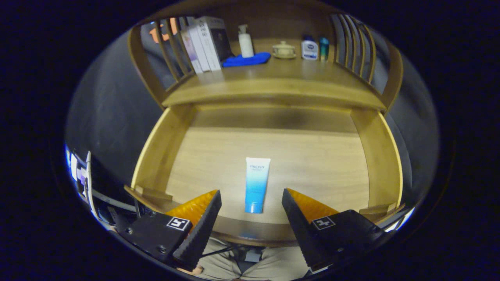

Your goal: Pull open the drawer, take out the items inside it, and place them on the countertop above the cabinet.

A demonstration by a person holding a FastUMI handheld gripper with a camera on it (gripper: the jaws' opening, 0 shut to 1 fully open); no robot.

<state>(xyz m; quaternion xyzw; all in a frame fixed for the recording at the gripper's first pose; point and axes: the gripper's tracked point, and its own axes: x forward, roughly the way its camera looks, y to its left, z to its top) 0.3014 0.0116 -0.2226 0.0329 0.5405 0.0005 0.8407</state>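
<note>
Below, the hand-held two-finger gripper (252,195) hangs over the front edge of the pulled-out light wooden drawer (384,156), its fingers spread wide apart with nothing held between them. Lying flat on the drawer's pale floor is a white-to-blue squeeze tube (256,184), its cap end toward the drawer's front and its white flat end pointing toward the back. The tube sits in the gap between the two fingers, roughly midway, touching neither; its lower end reaches about level with the fingertips, while its upper part extends just ahead of them.

Beyond the drawer, the brown wooden countertop (273,80) of the cabinet runs between two slatted wooden side rails (359,47). On it stand several upright white boxes (203,43) at the left, with a folded blue cloth (248,59) beside them and a white pump bottle (245,41) just behind the cloth. Further right sit a small cream lidded pot (284,50), a white jar with a blue cap (309,48) and a slim teal bottle (324,48).
</note>
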